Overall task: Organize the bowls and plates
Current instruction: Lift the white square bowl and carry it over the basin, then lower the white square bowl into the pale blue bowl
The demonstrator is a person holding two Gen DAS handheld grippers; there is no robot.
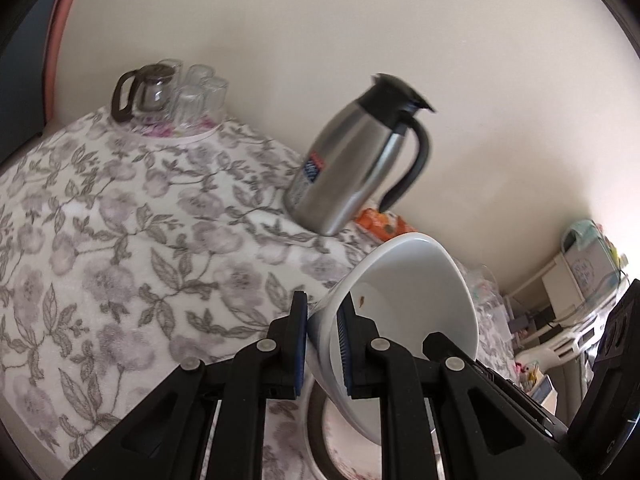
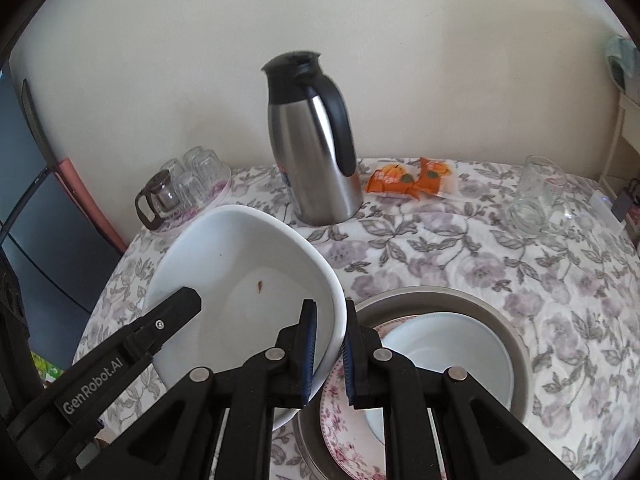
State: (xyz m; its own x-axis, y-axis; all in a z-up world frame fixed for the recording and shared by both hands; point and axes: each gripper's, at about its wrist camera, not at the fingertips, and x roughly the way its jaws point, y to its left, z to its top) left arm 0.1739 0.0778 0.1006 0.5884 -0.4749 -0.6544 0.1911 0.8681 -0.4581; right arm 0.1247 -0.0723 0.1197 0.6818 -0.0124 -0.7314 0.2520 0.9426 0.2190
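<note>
A large white bowl (image 2: 240,276) with a small brown speck inside is held tilted above the table by both grippers. My right gripper (image 2: 329,350) is shut on its right rim. My left gripper (image 1: 323,344) is shut on its opposite rim, and the bowl (image 1: 416,304) fills the lower right of the left wrist view. The left gripper's finger (image 2: 176,308) reaches in from the lower left of the right wrist view. Below on the right, a grey plate (image 2: 496,320) carries a floral plate (image 2: 340,428) and a smaller white bowl (image 2: 452,356).
A steel thermos jug (image 2: 316,140) stands at the back of the floral tablecloth (image 2: 520,280). A tray of upturned glasses and a glass pot (image 2: 184,188) is back left. Orange snack packets (image 2: 412,180) and clear glasses (image 2: 536,196) are back right.
</note>
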